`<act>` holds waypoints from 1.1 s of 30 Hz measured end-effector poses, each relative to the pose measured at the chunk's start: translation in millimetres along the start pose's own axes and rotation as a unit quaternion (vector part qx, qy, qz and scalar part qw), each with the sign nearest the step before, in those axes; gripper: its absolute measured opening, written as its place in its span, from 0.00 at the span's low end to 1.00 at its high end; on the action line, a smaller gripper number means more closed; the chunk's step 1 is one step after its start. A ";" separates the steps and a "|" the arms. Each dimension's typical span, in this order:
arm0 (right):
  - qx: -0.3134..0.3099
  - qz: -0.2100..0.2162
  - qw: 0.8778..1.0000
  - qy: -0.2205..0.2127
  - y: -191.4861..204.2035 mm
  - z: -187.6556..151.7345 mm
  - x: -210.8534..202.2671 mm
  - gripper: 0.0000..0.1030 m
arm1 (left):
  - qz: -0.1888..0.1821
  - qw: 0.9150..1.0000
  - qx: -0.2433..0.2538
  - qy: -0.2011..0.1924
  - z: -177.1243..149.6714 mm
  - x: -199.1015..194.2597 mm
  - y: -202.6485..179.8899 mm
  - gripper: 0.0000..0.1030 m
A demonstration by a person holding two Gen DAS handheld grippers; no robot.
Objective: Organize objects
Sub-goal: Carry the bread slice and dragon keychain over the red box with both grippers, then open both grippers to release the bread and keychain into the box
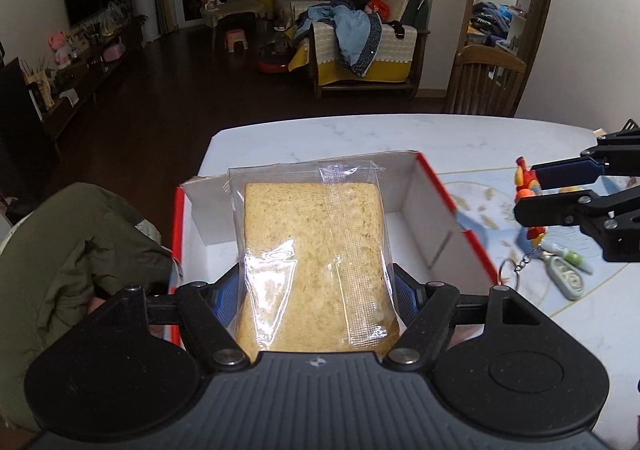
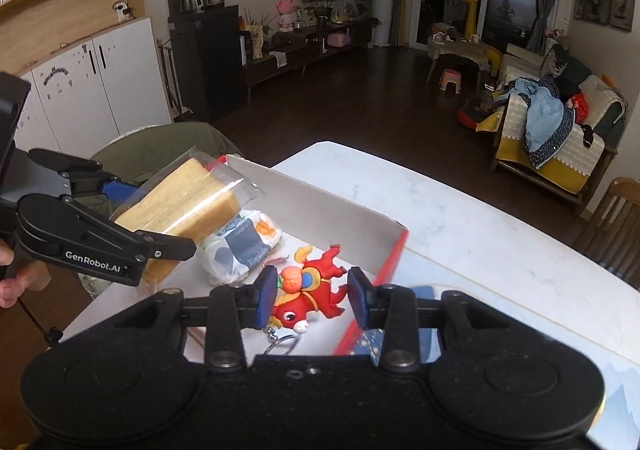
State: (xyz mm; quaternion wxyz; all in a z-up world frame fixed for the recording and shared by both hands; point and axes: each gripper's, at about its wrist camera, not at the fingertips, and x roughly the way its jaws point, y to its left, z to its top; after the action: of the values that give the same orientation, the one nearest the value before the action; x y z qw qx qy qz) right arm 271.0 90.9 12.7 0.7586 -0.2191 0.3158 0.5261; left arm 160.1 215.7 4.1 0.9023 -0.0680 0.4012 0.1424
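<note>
On the white marble table, left to right:
Left gripper (image 1: pixel 316 290): blue pads clamped on both sides of a clear plastic packet of sliced brown bread (image 1: pixel 316 262), held above the box.
Box: shallow white cardboard box with red edges (image 1: pixel 436 202) near the table (image 1: pixel 360 134) corner; a white printed soft pack (image 2: pixel 240 246) lies inside.
Right gripper (image 2: pixel 312 300): pads gripping a red rubber dragon-like keychain figure (image 2: pixel 308 294), its metal ring (image 2: pixel 280 346) dangling below, over the box's near edge.
Far right: small white and green items (image 1: pixel 568 270) on the table.

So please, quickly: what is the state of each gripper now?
Left gripper: closed on the wrapped bread, above the open box.
Right gripper: holding the red toy keychain.
</note>
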 end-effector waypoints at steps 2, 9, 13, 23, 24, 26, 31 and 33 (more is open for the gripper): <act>-0.007 -0.006 1.000 0.009 7.0 2.1 14.6 0.36 | 0.000 1.000 0.007 0.001 2.6 8.4 3.0 0.72; -0.020 -0.019 0.998 0.055 25.6 -3.2 62.0 0.36 | -0.010 0.999 0.027 0.014 12.9 44.0 3.9 0.72; -0.026 -0.029 0.996 0.075 31.5 -8.2 80.7 0.36 | -0.016 0.999 0.037 0.030 20.3 68.8 0.3 0.72; -0.043 -0.036 0.990 0.128 43.4 -24.8 114.8 0.36 | -0.034 0.995 0.071 0.055 25.5 119.6 -16.2 0.72; -0.046 -0.035 0.990 0.132 44.8 -26.4 116.8 0.36 | -0.039 0.995 0.072 0.059 25.2 124.3 -17.0 0.72; -0.049 -0.034 0.989 0.137 48.7 -28.9 120.8 0.36 | -0.054 0.994 0.073 0.062 25.1 131.7 -18.6 0.72; -0.026 -0.033 0.987 0.154 44.8 -31.7 131.7 0.36 | -0.061 0.991 0.082 0.082 22.6 147.1 -24.1 0.72; -0.028 -0.032 0.987 0.154 45.3 -33.3 132.5 0.37 | -0.065 0.990 0.081 0.095 21.7 152.6 -24.1 0.72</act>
State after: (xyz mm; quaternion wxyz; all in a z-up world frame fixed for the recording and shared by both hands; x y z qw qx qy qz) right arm 253.0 172.1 -104.8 0.7108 -0.3292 0.4067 0.4701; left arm 280.2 228.8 -94.7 0.8698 -0.0344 0.4903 0.0432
